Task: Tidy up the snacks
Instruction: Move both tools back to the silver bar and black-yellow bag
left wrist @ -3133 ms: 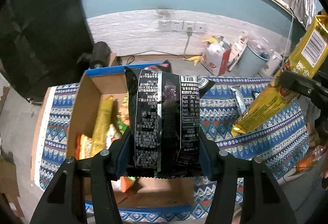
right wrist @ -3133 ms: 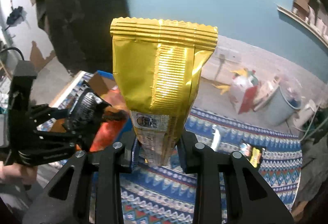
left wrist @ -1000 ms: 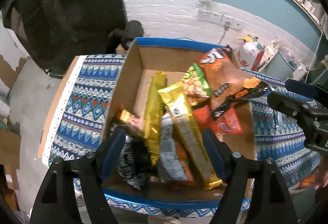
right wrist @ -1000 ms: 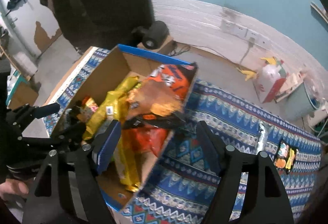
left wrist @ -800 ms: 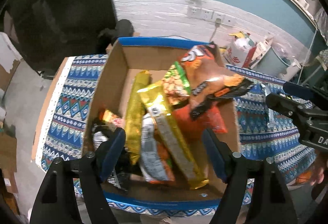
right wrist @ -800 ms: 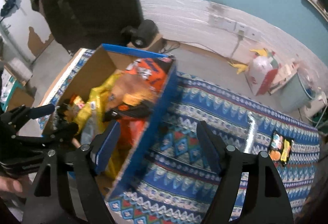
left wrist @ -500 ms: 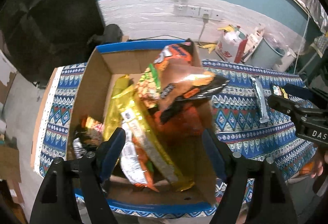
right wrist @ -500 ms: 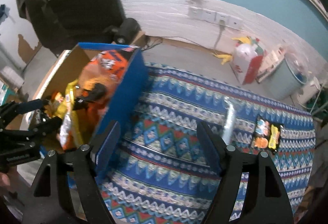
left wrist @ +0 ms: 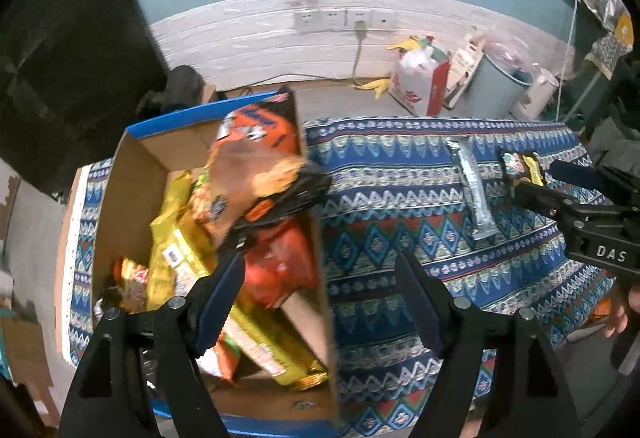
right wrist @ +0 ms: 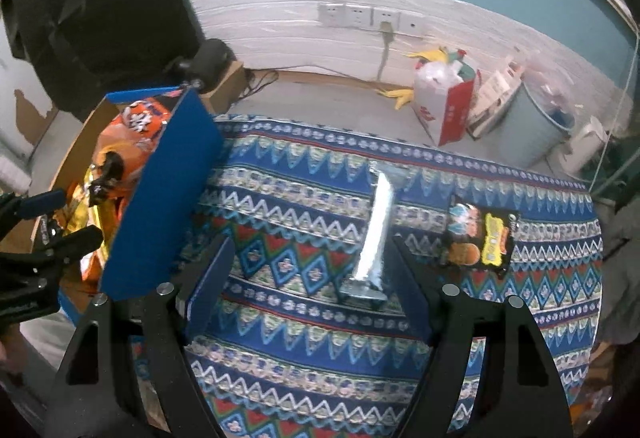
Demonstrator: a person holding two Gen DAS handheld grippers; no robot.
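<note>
Two claws, left (left wrist: pixel 320 290) and right (right wrist: pixel 308 270), both spread wide and holding nothing; box (left wrist: pixel 132 173) at surface (right wrist: pixel 320 378) left, heaped with orange bag (left wrist: pixel 256 157) and yellow packets (left wrist: pixel 172 238); silver bar (right wrist: pixel 376 234) and black packet (right wrist: pixel 480 238) loose on cloth, well apart from box.

The lower packets in the cardboard box (left wrist: pixel 120 173) are buried under the orange bag (left wrist: pixel 256 157), and their print is smeared by blur. In the right wrist view, most of the box's contents are screened by its blue outer wall (right wrist: pixel 160 197). The lettering on the small dark packet (right wrist: pixel 480 238) cannot be read. The silver packet (right wrist: pixel 376 226) is partly covered by 1 finger (right wrist: pixel 408 290) of the right gripper (right wrist: pixel 308 286).
</note>
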